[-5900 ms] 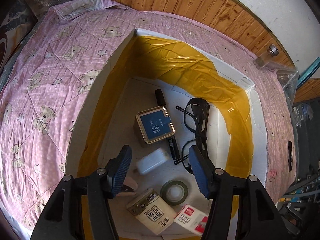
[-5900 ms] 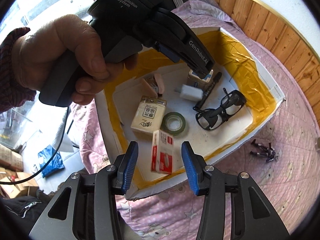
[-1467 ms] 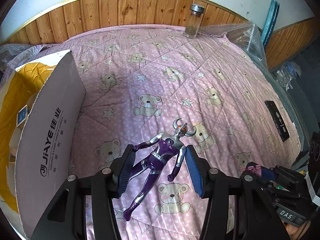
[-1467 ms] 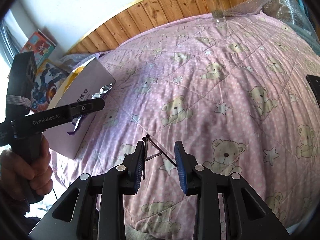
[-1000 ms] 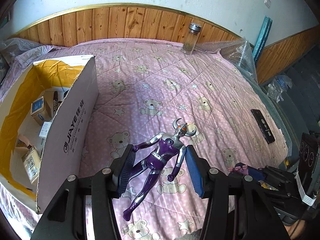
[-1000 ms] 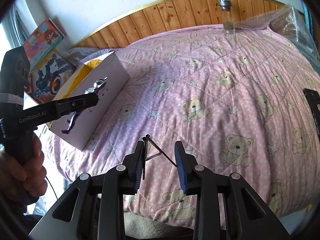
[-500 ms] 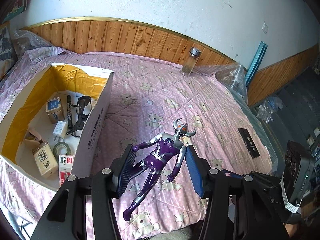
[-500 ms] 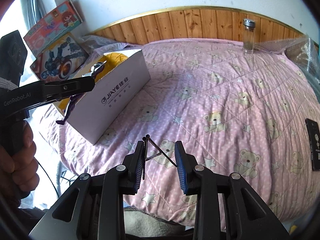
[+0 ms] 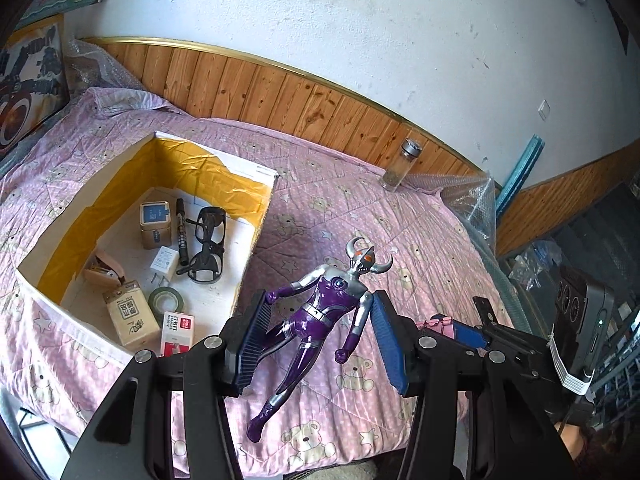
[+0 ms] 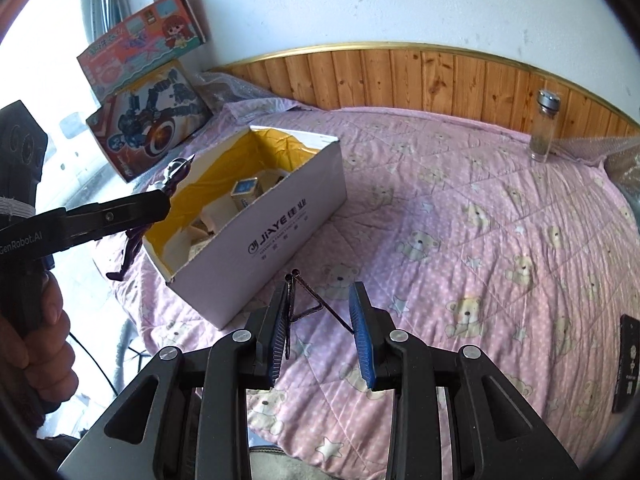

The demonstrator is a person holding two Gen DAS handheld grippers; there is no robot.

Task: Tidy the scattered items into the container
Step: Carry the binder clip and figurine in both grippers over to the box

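A purple and silver horned action figure (image 9: pixel 320 312) hangs in the air beside the box, with my left gripper (image 9: pixel 320 296) shut on its torso. The white cardboard box (image 9: pixel 256 240) with a yellow lining sits on the pink bear-print bedspread. It holds glasses (image 9: pixel 208 248), a tin (image 9: pixel 154 224), a tape roll (image 9: pixel 167 302) and several small packets. My right gripper (image 10: pixel 319 292) is shut on a thin black wire clip (image 10: pixel 306 285), above the bedspread, just right of the box (image 10: pixel 280 240). In the right wrist view the left gripper (image 10: pixel 160 204) carries the figure (image 10: pixel 132 244) by the box's left end.
A glass bottle (image 10: pixel 544 128) stands by the wooden wall panel at the far side. A black flat device (image 10: pixel 628 364) lies at the bed's right edge. Toy boxes (image 10: pixel 152 120) lean behind the cardboard box. Bubble wrap (image 9: pixel 468 196) covers the far right corner. A hand (image 10: pixel 36 344) grips the left handle.
Both grippers, open over the box 5.9 s ago, now hold items. Over the last second they have risen and drawn back, and the box's inside has come into view.
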